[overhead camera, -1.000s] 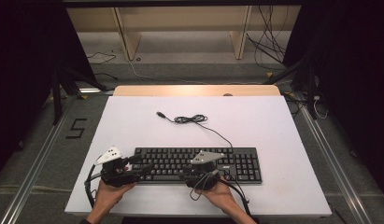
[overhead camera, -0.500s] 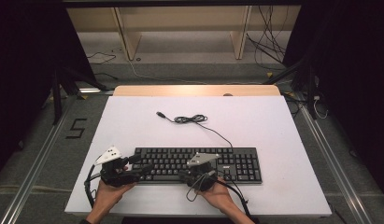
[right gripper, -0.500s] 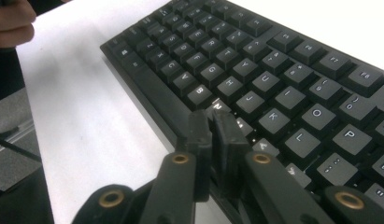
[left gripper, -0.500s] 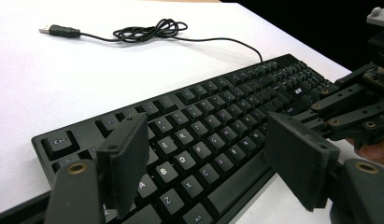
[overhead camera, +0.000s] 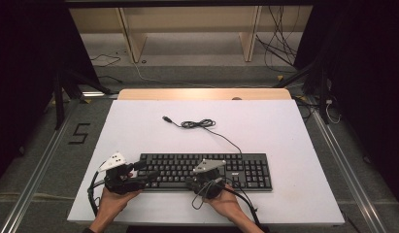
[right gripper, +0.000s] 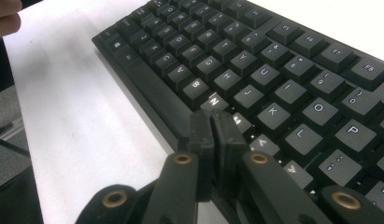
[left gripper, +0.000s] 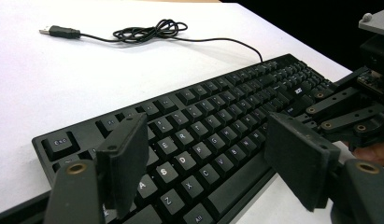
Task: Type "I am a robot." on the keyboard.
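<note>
A black keyboard [overhead camera: 207,171] lies along the near part of the white table [overhead camera: 284,126]. Its thin cable [overhead camera: 199,124] runs back to a loose coil and a USB plug [overhead camera: 166,119]. My left gripper [overhead camera: 146,173] hovers over the keyboard's left end, and in the left gripper view it [left gripper: 210,158] is open with the letter keys [left gripper: 217,116] showing between its pads. My right gripper [right gripper: 211,122] is shut, pads pressed together with nothing between them, just above the keys near N and M [right gripper: 273,70]. From above, the right gripper [overhead camera: 191,180] sits at the keyboard's front edge, left of centre.
A wooden strip [overhead camera: 204,94] borders the table's far edge, with shelving and loose floor cables beyond. Metal rails run along both sides of the table. White surface spreads behind and to the right of the keyboard. A fingertip [right gripper: 5,18] shows at the right gripper view's top left.
The right gripper has edged slightly left along the keyboard's front and its jaws have drawn together. The left gripper and the keyboard have stayed put.
</note>
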Demonstrator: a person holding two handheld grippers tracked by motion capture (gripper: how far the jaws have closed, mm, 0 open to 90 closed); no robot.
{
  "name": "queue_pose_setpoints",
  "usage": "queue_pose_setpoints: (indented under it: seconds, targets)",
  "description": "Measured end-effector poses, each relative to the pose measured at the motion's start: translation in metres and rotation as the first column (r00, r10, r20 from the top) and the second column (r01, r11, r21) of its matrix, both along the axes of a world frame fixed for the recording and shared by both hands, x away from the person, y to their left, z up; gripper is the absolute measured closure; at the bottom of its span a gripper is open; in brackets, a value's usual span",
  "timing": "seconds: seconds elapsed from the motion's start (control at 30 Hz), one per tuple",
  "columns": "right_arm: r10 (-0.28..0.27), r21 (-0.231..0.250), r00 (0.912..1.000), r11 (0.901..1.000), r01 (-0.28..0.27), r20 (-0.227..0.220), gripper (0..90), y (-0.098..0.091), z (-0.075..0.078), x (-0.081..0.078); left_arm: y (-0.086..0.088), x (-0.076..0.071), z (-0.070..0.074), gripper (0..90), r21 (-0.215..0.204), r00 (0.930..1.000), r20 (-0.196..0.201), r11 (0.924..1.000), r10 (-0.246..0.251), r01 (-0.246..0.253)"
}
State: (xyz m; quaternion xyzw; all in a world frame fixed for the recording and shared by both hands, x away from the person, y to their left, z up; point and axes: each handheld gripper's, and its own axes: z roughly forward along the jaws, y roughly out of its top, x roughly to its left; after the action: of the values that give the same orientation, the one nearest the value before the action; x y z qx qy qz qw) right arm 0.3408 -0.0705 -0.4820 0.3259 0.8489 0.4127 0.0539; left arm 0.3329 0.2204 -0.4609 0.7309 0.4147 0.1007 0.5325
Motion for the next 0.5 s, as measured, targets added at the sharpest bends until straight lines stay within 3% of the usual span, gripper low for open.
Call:
queue_pose_setpoints:
  seconds: [0.5]
  targets:
    - [0.004,-0.022,0.9999,0.9997,-0.004,0.012,90.0,0.0013,-0.0036,-0.0003,-0.0001,0.0003,-0.0007,30.0,0.005,1.0,0.0,1.0,0.003,-0.003]
